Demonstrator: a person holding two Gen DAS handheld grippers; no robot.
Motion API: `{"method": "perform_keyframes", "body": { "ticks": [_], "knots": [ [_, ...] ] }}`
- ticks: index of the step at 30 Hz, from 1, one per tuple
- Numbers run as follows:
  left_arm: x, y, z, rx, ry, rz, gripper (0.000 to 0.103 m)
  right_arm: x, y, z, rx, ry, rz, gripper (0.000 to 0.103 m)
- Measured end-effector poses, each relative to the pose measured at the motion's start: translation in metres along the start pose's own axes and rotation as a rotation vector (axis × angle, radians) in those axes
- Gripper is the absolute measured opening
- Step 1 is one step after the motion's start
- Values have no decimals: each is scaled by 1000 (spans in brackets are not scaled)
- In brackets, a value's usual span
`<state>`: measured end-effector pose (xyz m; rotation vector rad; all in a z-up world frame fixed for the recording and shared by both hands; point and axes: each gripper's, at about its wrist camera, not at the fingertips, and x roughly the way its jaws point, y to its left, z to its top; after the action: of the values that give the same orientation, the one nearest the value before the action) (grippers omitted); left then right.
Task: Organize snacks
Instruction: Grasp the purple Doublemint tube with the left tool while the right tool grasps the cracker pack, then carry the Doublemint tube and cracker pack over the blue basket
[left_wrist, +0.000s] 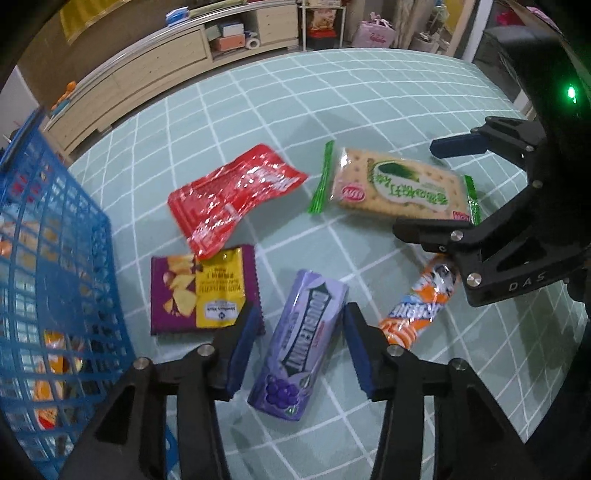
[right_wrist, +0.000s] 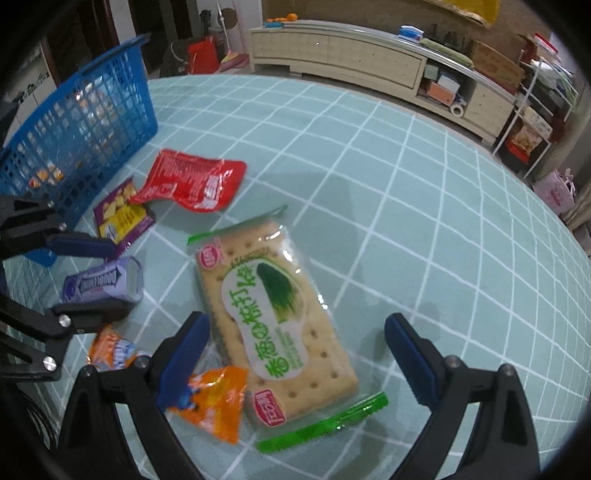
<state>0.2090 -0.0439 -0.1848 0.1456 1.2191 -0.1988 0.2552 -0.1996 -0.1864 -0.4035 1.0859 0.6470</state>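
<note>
I am holding the left gripper (left_wrist: 299, 350) spread around the purple cylindrical gum tube (left_wrist: 297, 345), which is lying on the green checked worktop (left_wrist: 369, 96) between my fingers, its long axis running along them. My right gripper (right_wrist: 295, 354) is gaping over the clear-wrapped cracker pack (right_wrist: 277, 321). I am counting five loose snacks and one blue mesh plastic basket (left_wrist: 55, 258), left of the fingers.

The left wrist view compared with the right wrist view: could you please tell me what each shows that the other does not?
Only the left view shows the gum pack lengthwise between the open left tool's fingers. Only the right view shows the cracker pack between the open right tool's fingers. Both show the basket, red pouch, purple packet and orange snack.
</note>
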Motion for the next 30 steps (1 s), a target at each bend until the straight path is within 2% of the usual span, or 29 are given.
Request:
{"method": "perform_keyframes", "body": {
  "ticks": [5,7,11,12,15,17,22,26,30],
  "knots": [
    [-3,-2,-14,25,11,-12,44,0,5,-2,-19,-4,5,95],
    [-4,-1,-18,21,7,-30,34,-3,7,-3,-28,-13,11,89],
    [-2,-7,-20,29,5,-24,30,-9,15,-3,-53,-25,20,68],
    [-3,-7,-22,28,2,-21,30,-10,16,-3,-58,-28,23,66],
    [-4,-8,-20,11,-3,1,29,-12,14,-2,-46,-34,19,63],
    [-6,-5,-20,-12,-8,22,29,-16,11,-1,-2,-74,-2,61],
    [-36,-1,-23,-59,-81,1,28,-24,5,-1,90,-96,-42,60],
    [-61,-4,-25,-33,-131,-1,29,-48,7,2,148,-117,-31,60],
    [-88,-1,-31,-44,-185,-18,29,-80,19,6,145,-153,-52,60]
  ]
}}
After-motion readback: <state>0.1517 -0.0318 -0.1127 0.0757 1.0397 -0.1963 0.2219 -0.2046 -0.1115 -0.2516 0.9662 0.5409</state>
